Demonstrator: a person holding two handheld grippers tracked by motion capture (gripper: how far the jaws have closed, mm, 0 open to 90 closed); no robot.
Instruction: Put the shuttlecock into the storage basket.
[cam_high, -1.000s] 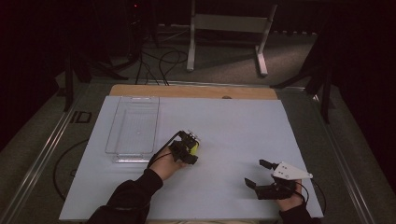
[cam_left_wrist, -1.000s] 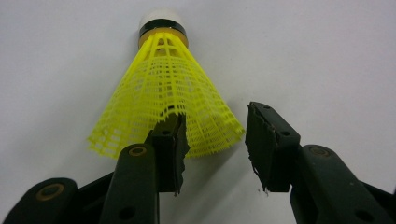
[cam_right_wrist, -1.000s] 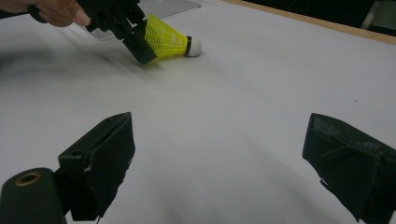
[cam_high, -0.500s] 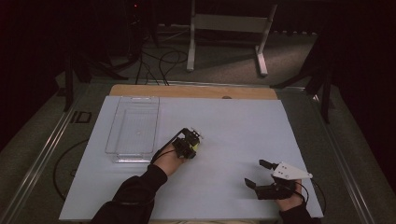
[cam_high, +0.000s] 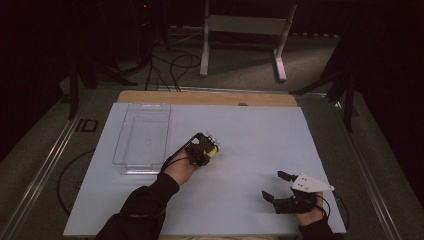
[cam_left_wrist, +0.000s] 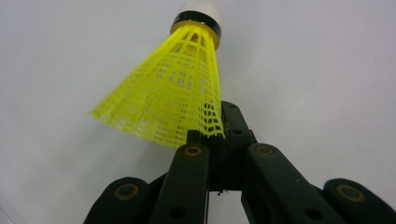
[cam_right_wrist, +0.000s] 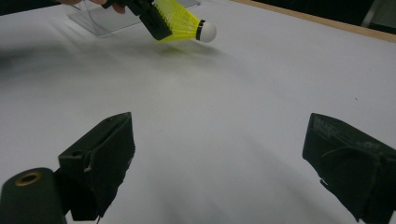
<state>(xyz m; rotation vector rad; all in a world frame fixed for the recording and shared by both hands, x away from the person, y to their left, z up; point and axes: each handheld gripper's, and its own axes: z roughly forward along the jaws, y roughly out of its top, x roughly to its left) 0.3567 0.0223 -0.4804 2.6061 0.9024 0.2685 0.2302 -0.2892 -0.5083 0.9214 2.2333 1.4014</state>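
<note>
I have one shuttlecock (cam_left_wrist: 173, 93), pinched by the rim of its skirt between the left gripper's (cam_high: 204, 150) closed jaws, its cork tip pointing away from them. From the right gripper view it hangs just above the sheet (cam_high: 250, 140), near mid-table. The skirt is yellow plastic mesh, flared like a cone; the cork is white and rounded with a black band. My right gripper (cam_high: 279, 186) rests at the near right, jaws wide, holding nothing. One clear rectangular tray (cam_high: 131, 161) sits left of the shuttlecock.
</note>
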